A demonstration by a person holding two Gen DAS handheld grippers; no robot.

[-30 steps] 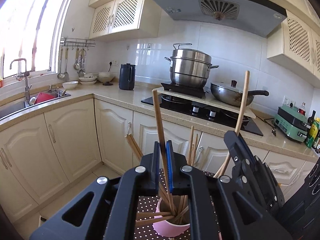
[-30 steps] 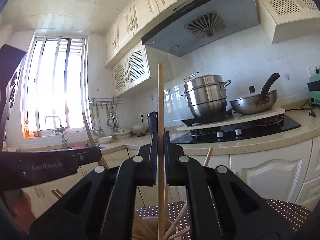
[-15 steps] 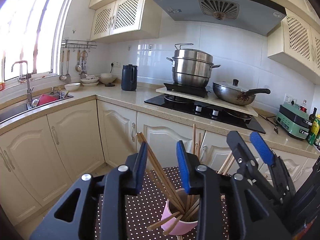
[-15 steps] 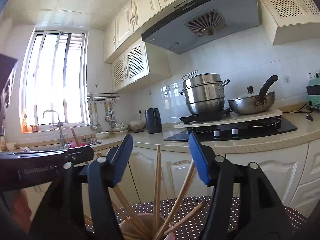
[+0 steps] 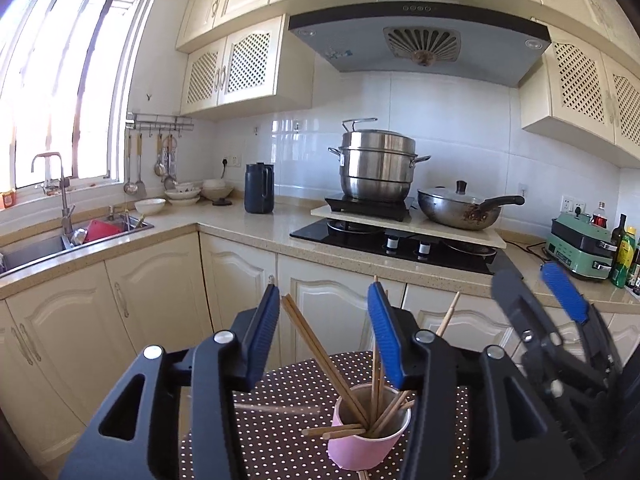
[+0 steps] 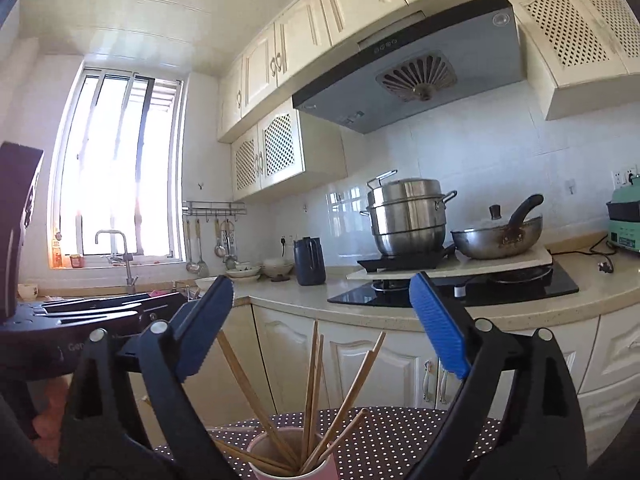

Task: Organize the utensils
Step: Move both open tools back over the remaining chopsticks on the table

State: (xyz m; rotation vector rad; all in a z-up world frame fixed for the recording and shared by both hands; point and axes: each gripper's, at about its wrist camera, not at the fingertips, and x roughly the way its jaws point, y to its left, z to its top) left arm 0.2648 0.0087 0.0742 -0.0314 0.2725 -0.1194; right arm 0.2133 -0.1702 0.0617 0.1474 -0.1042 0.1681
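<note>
Right wrist view: left gripper [image 6: 72, 316] body reads "Ge", rest hidden.

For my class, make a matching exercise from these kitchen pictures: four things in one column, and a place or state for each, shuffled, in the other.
Things:
1. chopsticks
2. steel pot
3. left hand-held gripper
4. ladles

Places or states:
A. hanging from a wall rail
B. open, holding nothing
C. standing in the pink cup
D. stacked on a burner, beside the wok

Pairs: 1-C, 2-D, 3-B, 4-A
</note>
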